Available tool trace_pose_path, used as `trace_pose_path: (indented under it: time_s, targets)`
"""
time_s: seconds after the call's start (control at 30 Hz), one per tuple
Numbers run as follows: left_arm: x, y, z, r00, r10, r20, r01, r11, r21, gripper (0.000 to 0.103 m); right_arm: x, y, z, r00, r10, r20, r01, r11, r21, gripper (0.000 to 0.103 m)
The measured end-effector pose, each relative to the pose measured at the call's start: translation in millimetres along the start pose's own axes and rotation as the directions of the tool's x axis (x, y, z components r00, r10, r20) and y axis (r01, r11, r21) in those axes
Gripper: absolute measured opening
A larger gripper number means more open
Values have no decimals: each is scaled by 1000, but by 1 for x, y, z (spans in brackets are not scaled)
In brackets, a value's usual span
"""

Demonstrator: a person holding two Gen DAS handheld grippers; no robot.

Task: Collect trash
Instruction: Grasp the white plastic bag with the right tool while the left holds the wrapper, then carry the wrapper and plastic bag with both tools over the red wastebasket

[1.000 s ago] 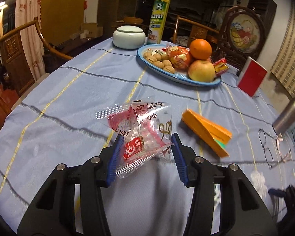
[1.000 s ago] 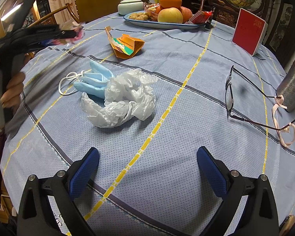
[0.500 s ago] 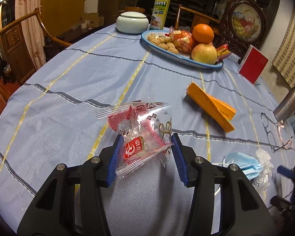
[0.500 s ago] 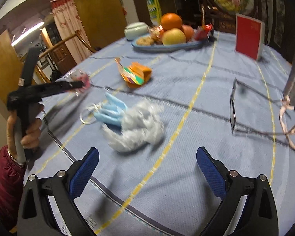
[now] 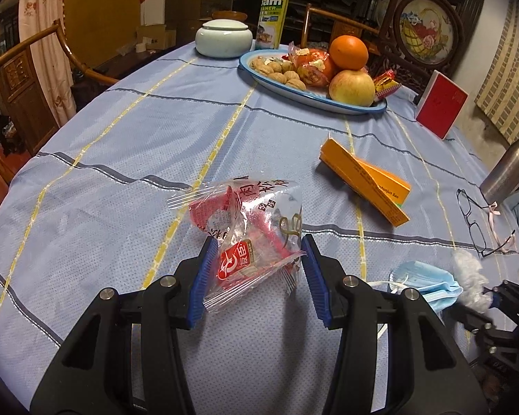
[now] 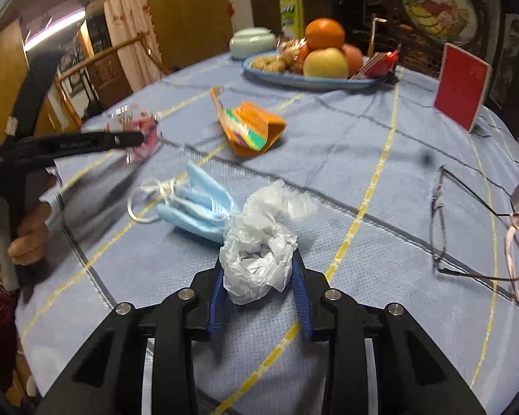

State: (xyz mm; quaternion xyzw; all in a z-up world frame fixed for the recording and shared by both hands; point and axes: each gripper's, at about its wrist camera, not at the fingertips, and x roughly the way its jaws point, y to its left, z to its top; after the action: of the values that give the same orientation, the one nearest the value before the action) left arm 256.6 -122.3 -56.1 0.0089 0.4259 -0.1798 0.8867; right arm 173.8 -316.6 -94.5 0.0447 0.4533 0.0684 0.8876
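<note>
While its jaws are closing, the right gripper has a crumpled white plastic bag between its blue pads, which press in on the lower part of the bag from both sides. Just beyond the jaws and slightly to their left, a folded blue face mask lies on the surface, touching the upper part of the bag. Farther ahead sits a crushed orange carton, and to the right of the jaws a pair of glasses rests on the cloth. The left gripper has its jaws clamped on a clear-and-red snack wrapper, with the wrapper's lower part pinched between the pads and the rest sticking up and forward above the surface. Ahead and to the right of these jaws lies the same orange carton, and far beyond it stands a blue-rimmed plate with fruit and nuts. At the left edge of the right wrist view, a hand grips the handle of the left gripper.
</note>
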Motion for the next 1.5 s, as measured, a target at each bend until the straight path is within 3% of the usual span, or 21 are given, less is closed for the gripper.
trace_pose_path:
  time_s: [0.17,0.53,0.8,0.97,1.5]
  targets:
    - [-3,3,0,1000,-11,8,11,1000,-14,50,-20,-1,1,997,7,71,-8,1000,19,34]
    - [-29,12,-13,997,-14,76,17,999,-42,50,-31,-8,0,995,35,91,-41,997,66,34]
    - [-93,24,-44,991,21,135,-16,999,-36,50,-49,-1,-5,988,59,146,-71,995,72,34]
    - [-136,31,-65,982,57,178,-54,998,-26,50,-64,8,-12,975,111,190,-130,987,94,34]
    - [-237,55,-137,946,154,286,-144,988,-54,50,-129,87,-31,928,243,281,-246,969,-23,35]
